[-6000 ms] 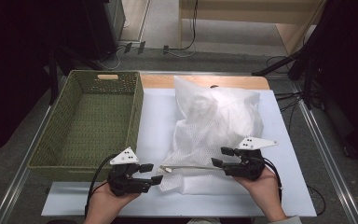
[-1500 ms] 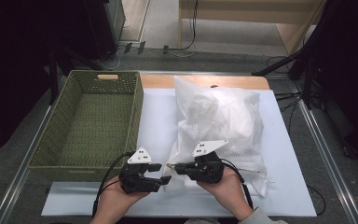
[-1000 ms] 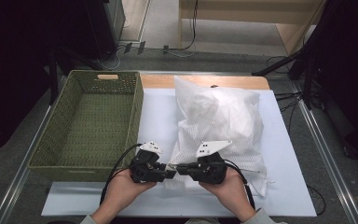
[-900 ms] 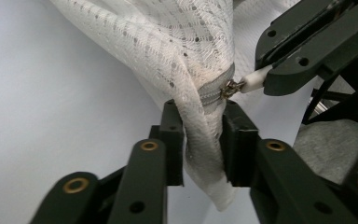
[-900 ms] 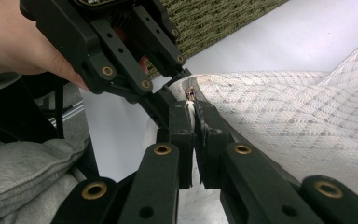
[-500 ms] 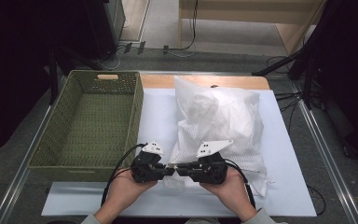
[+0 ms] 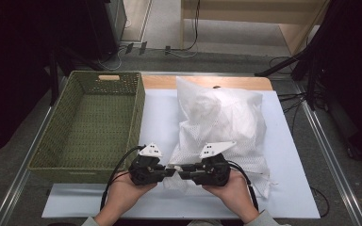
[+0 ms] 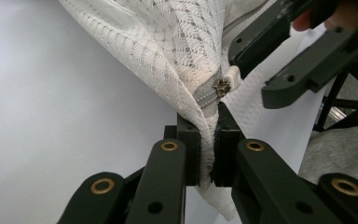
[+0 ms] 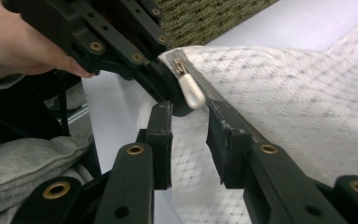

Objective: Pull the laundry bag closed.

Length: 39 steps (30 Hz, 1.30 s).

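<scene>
1. High view: one white mesh laundry bag (image 7: 219,125), stuffed full, lies on the white table cover (image 7: 160,113); its near corner sits between the two grippers at the table's near edge.
2. One zipper runs along that corner, with one small white pull tab (image 9: 191,95). In the left gripper view the tab (image 8: 232,74) sits just beyond the clamped fold.
3. The left gripper (image 8: 207,140) is clamped tight on the bag's corner: mesh and grey zipper tape are pinched between its pads.
4. The right gripper (image 9: 189,121) has just been opening. Its jaws stand partly apart, and the pull tab lies at the mouth of the gap, with neither pad pressing on it. Bag mesh lies under and beside the jaws.
5. The two grippers face each other tip to tip in the high view, left gripper (image 7: 168,172) and right gripper (image 7: 183,173) nearly touching.
6. One green woven basket (image 7: 92,122) stands just left of the bag.
</scene>
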Motion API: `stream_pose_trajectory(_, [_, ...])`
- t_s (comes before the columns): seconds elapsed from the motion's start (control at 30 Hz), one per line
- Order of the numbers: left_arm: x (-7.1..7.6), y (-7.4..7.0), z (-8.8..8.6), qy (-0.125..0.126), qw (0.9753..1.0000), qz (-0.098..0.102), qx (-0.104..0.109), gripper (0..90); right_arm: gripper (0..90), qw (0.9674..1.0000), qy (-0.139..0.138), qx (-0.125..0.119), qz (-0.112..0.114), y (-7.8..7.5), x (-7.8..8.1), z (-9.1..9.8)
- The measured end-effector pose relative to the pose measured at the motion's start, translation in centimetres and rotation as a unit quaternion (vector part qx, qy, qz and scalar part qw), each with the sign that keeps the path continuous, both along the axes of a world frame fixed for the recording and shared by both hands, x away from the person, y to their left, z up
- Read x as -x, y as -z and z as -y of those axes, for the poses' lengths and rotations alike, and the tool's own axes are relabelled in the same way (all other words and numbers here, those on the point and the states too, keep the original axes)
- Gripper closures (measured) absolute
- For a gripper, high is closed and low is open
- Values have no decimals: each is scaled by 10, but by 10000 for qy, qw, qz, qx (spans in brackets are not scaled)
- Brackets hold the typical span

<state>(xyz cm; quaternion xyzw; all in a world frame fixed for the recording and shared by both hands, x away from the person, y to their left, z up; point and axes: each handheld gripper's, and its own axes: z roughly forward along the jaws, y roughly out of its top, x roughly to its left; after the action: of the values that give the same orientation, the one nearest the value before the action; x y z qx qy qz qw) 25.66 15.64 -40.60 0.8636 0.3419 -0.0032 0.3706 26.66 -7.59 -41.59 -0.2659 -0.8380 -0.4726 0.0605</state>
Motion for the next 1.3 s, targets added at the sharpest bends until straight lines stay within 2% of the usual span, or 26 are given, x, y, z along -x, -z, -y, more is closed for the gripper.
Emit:
stream_pose_trajectory(0.03, [0,0,0,-6,10000,-9,53,855,710,10000,0,-16,-3,1,-1,0])
stream_pose_trajectory(0.23, [1,0,1,24,10000,-3,56,855,713,9999,-41,-83,-139,3,-2,-1])
stream_pose_trajectory(0.47, [3,4,4,65,10000,11,-64,855,776,9994,-110,-238,-225,2,-1,-4])
stream_pose_trajectory(0.63, [5,5,6,63,10000,23,-33,854,813,9993,-123,-246,-238,2,0,-5])
stream_pose_trajectory(0.9, [5,6,7,73,10000,6,-24,855,855,9992,-42,-252,-295,0,-1,-4])
stream_pose_trajectory(1.03, [6,6,8,91,9999,11,-45,855,857,9988,20,-304,-377,-2,-1,-3])
stream_pose_trajectory(1.3, [8,7,11,146,9999,4,-34,855,846,9986,95,-376,-362,-1,-2,-5])
